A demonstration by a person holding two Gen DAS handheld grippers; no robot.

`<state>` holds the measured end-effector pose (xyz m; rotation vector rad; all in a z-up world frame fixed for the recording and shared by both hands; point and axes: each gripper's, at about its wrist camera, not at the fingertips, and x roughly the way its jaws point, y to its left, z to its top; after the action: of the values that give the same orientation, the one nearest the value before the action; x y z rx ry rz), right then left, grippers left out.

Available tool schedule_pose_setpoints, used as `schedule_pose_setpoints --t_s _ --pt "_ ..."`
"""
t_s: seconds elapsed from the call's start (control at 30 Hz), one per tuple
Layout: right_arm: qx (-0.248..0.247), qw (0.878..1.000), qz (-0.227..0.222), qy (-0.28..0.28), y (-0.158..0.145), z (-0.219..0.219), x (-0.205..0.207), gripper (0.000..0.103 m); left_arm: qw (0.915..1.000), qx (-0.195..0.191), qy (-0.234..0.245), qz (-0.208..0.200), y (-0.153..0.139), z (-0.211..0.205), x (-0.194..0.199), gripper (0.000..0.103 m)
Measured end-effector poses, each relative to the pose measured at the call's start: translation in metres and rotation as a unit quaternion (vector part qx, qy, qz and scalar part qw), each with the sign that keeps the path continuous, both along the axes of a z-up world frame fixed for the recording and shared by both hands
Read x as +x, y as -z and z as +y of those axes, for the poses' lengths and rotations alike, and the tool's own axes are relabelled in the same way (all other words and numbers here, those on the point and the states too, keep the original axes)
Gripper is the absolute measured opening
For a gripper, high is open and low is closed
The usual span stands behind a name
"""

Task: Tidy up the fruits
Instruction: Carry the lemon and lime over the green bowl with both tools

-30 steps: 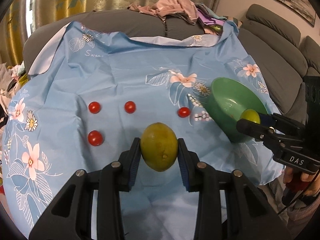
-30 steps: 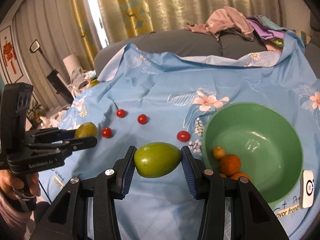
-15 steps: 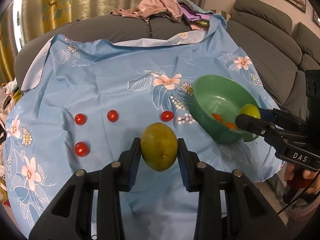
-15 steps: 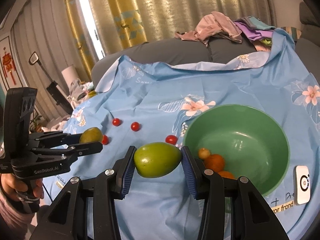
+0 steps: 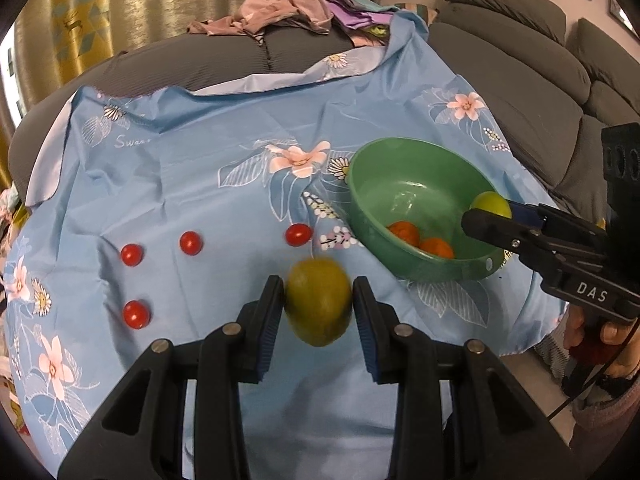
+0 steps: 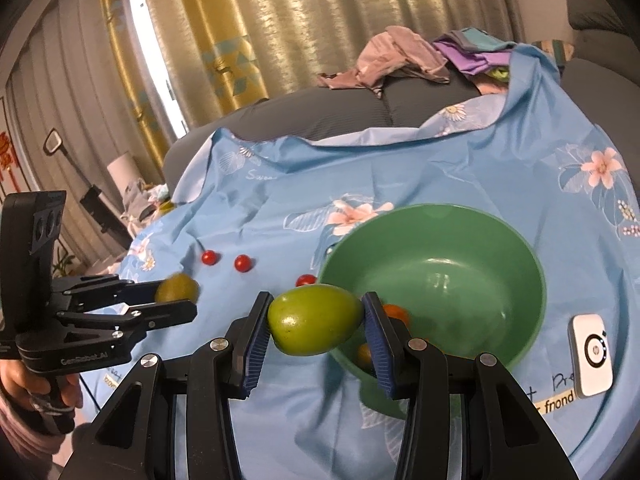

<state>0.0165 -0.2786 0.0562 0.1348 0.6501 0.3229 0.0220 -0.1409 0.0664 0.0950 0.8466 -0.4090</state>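
Two green fruits are in my grip, one in each tool. My left tool (image 5: 319,306) is clamped on a yellowish-green fruit (image 5: 319,302), its blue pads pressing both sides, held over the near part of the blue floral cloth (image 5: 192,168) that covers the couch (image 5: 520,92). My right tool (image 6: 315,322) grips a brighter green fruit (image 6: 315,320) lengthwise between its pads, held at the near-left rim of the green bowl (image 6: 520,264). That bowl sits toward the right edge of the cloth and holds small orange fruits (image 5: 404,232) at its bottom. Four cherry tomatoes (image 5: 191,243) lie on the cloth to the left of the bowl: three in a loose row, the rightmost just beside the bowl's left wall, and a fourth nearer to me at the left. A small white device (image 6: 592,354) lies on the cloth just right of the bowl. A heap of clothes (image 5: 280,8) sits on the couch beyond the cloth's far edge, with curtains (image 6: 260,20) behind. From each wrist view I can see the other tool, held in a hand, with its fruit at the tip.
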Motion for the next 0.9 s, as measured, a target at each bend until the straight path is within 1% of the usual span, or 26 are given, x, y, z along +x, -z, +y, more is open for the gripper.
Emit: schedule_pose_setpoints --t_s 0.13,0.2,0.23,0.27,0.33,0.37,0.4,0.47,0.53,0.57,0.6,0.7,0.73,0.77,0.8,0.83,0.9 --pt "0.010 1.000 0.003 0.009 0.005 -0.012 0.003 0.046 0.9999 0.010 0.012 -0.006 -0.003 -0.014 0.005 0.033" --pt "0.013 1.000 0.005 0.012 0.008 -0.018 0.004 0.046 0.9997 0.015 0.019 -0.006 0.000 -0.021 0.010 0.034" --pt "0.016 1.000 0.007 0.016 0.010 -0.021 0.006 0.046 0.9997 0.015 0.018 -0.004 0.003 -0.022 0.015 0.035" --pt "0.018 1.000 0.008 0.018 0.011 -0.023 0.007 0.046 0.9998 0.013 0.012 -0.002 0.006 -0.020 0.019 0.034" --pt "0.026 0.999 0.010 0.020 0.013 -0.029 0.008 0.046 1.0000 0.006 0.004 -0.002 0.013 -0.013 0.028 0.035" --pt "0.027 0.999 0.011 0.019 0.014 -0.030 0.008 0.046 1.0000 0.002 0.004 0.004 0.016 -0.011 0.032 0.040" --pt "0.027 0.999 0.012 0.018 0.015 -0.032 0.009 0.046 0.9999 -0.003 0.001 0.015 0.024 -0.007 0.039 0.043" --pt "0.031 0.999 0.017 0.016 0.018 -0.032 0.012 0.046 0.9991 0.007 -0.005 0.042 0.044 -0.002 0.051 0.045" --pt "0.035 0.999 0.018 0.011 0.019 -0.031 0.013 0.046 0.9981 0.012 0.009 0.059 0.060 -0.004 0.055 0.047" --pt "0.035 0.999 0.018 0.009 0.020 -0.030 0.014 0.046 0.9974 0.014 0.017 0.068 0.068 -0.006 0.056 0.051" --pt "0.035 0.999 0.019 0.009 0.021 -0.029 0.015 0.046 0.9968 0.018 0.017 0.076 0.077 -0.007 0.059 0.053" --pt "0.038 0.999 0.023 0.005 0.024 -0.026 0.018 0.046 0.9948 0.037 0.008 0.094 0.097 -0.007 0.067 0.051" --pt "0.038 0.999 0.024 0.003 0.024 -0.025 0.019 0.046 0.9941 0.042 0.006 0.100 0.102 -0.007 0.069 0.048" --pt "0.037 0.999 0.024 0.001 0.024 -0.023 0.020 0.046 0.9935 0.041 0.002 0.106 0.106 -0.006 0.071 0.040" --pt "0.035 0.999 0.024 -0.001 0.024 -0.022 0.021 0.046 0.9933 0.039 -0.002 0.109 0.108 -0.004 0.072 0.036" --pt "0.035 0.999 0.023 -0.002 0.024 -0.021 0.022 0.046 0.9941 0.034 -0.005 0.103 0.107 -0.002 0.075 0.032" --pt "0.034 0.999 0.025 -0.001 0.024 -0.020 0.022 0.046 0.9938 0.018 -0.009 0.109 0.105 0.002 0.080 0.032"
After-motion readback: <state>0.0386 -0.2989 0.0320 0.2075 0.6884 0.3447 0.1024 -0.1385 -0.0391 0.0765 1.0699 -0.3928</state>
